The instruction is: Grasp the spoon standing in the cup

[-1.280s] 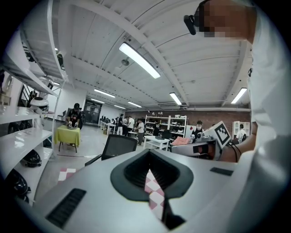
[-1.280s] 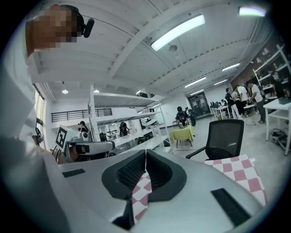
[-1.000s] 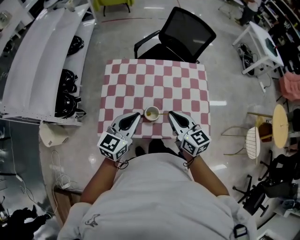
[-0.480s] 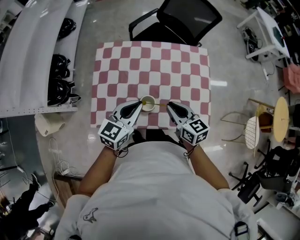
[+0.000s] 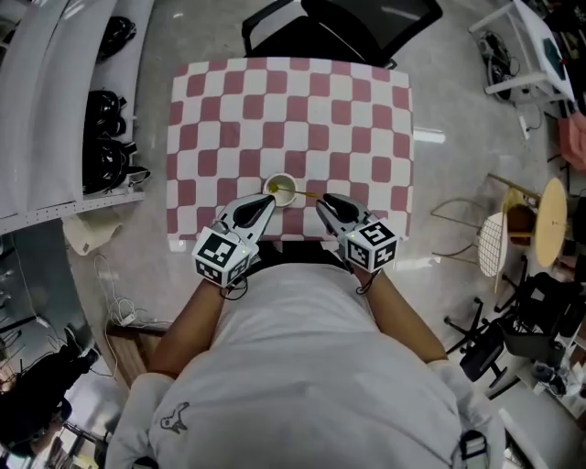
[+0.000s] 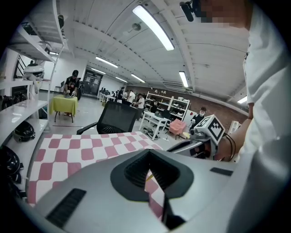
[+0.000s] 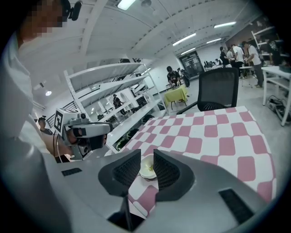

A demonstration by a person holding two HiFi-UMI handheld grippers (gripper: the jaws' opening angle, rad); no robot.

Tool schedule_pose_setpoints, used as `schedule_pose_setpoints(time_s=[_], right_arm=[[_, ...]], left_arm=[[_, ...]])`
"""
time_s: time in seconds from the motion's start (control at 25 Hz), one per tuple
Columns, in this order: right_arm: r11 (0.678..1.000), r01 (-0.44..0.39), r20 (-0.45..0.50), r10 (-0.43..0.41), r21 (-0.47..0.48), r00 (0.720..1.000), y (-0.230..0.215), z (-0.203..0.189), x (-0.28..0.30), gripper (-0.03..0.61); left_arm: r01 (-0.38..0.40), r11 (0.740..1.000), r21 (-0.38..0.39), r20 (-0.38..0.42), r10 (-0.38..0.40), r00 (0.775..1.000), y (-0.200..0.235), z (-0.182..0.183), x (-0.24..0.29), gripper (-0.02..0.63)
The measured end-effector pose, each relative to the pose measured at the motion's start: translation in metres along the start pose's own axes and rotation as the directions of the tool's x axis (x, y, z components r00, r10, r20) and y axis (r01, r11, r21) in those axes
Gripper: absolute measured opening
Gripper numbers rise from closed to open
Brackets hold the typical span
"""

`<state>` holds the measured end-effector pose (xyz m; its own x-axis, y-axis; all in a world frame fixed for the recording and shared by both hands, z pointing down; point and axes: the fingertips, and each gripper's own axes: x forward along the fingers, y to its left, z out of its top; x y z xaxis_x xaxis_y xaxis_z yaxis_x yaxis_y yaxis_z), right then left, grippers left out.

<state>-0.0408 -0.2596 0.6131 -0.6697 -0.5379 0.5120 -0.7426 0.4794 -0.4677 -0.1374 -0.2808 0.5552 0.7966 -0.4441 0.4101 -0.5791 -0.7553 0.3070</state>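
Observation:
A small white cup (image 5: 280, 190) stands near the front edge of the checkered table (image 5: 293, 110). A thin golden spoon (image 5: 309, 195) leans out of it to the right. My left gripper (image 5: 269, 200) sits just front-left of the cup with its jaws together and nothing in them. My right gripper (image 5: 321, 201) is front-right of the cup, its tip close beside the spoon handle, jaws a little apart. In the right gripper view the cup (image 7: 148, 167) shows through the narrow gap of the right gripper (image 7: 147, 157). The left gripper (image 6: 149, 154) faces out across the cloth.
A black office chair (image 5: 352, 23) stands at the table's far side. White shelves with dark helmets (image 5: 105, 137) run along the left. A round stool and wire chair (image 5: 513, 238) sit to the right. The person's body presses against the table's front edge.
Both grippers have crept closer to the cup, the right one leftward toward the spoon handle. The head has shifted, so the table sits higher in the view.

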Motion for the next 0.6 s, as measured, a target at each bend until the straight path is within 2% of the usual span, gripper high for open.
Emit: schedule_pose_setpoints(time_s=[0.16, 0.6], right_arm=[[1.0, 0.004, -0.042, -0.003, 0.025, 0.999, -0.012, -0.016, 0.007, 0.084], [0.997, -0.019, -0.134, 0.029, 0.074, 0.991, -0.034, -0.051, 0.038, 0.098]], left_arm=[[0.017, 0.999, -0.034, -0.02, -0.018, 1.0, -0.002, -0.013, 0.012, 0.011], [-0.005, 0.998, -0.066, -0.098, -0.001, 0.995, 0.014, -0.043, 0.032, 0.011]])
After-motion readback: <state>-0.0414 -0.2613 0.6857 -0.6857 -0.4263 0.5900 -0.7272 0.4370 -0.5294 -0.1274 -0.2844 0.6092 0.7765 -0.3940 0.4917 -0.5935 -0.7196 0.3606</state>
